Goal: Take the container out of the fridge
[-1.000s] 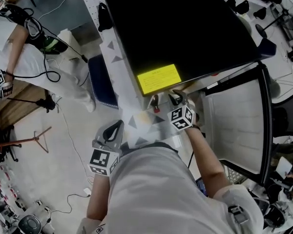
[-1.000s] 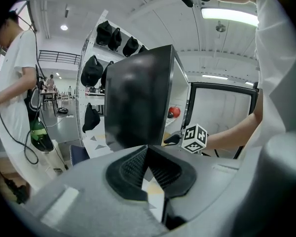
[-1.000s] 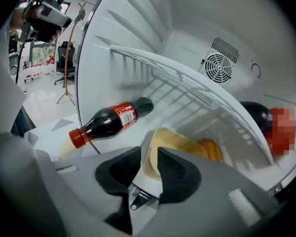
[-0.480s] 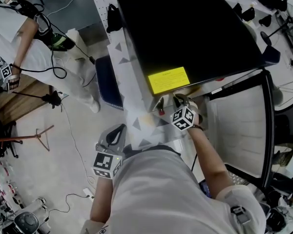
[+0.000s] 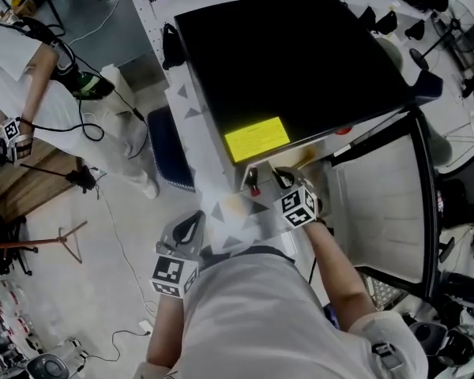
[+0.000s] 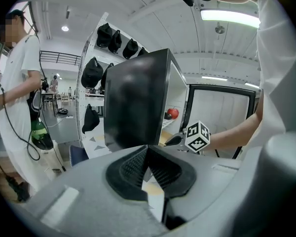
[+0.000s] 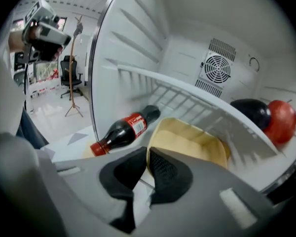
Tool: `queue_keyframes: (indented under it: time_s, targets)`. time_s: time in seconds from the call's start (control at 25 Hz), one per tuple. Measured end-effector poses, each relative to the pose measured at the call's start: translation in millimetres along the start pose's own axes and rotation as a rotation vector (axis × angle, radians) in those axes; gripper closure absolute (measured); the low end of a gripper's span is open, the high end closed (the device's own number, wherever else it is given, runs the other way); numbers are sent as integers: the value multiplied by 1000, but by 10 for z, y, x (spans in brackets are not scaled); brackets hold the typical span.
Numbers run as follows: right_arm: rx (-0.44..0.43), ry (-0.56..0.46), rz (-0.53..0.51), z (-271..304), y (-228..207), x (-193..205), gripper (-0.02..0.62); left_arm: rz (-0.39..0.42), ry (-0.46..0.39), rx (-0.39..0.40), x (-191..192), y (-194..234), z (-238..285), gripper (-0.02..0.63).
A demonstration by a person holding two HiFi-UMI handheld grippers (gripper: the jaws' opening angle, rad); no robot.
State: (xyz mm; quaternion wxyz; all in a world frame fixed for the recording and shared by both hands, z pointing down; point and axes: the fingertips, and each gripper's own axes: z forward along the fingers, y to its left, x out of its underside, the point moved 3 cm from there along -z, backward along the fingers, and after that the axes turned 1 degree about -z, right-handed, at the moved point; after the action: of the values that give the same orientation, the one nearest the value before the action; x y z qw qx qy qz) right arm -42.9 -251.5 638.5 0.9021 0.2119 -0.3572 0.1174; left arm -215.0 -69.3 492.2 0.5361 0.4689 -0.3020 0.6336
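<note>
Pinching the smooth yellow container's (image 7: 197, 144) thin rim, my right gripper (image 7: 147, 152) is hiding its near edge; my left gripper (image 6: 147, 149) is sitting closed, empty.

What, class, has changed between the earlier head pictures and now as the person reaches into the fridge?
Nothing clearly moved. The right claw stays at the open front of the fridge, shut on the rim of the yellow container, which is not yet out. The left claw stays low at the person's side, shut and empty. The door stays open.
</note>
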Motion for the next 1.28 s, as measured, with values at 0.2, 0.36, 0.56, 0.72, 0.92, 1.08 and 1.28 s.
queue_keyframes:
  time_s: [0.2, 0.36, 0.56, 0.72, 0.92, 1.08, 1.28]
  targets:
    - [-28, -124, 211, -338, -19, -190, 572, 11, 2, 64, -54, -106, 89, 597]
    - [-27, -172, 303, -586, -53, -262, 572, 35, -8, 119, -130, -206, 212, 597]
    - [-42, -186, 400, -886, 8, -202, 572, 60, -24, 200, -205, -398, 383, 597]
    - [-16, -219, 458, -1146, -3, -157, 572, 83, -25, 260, -244, -546, 528, 597]
    - [26, -267, 512, -1509, -14, -161, 572, 96, -26, 322, -273, -742, 653, 597]
    - [68, -314, 534, -1830, 3, -200, 572, 111, -38, 375, -337, -919, 735, 597]
    - [118, -348, 557, -2169, 40, -207, 572, 134, -51, 446, -415, -1120, 838, 597]
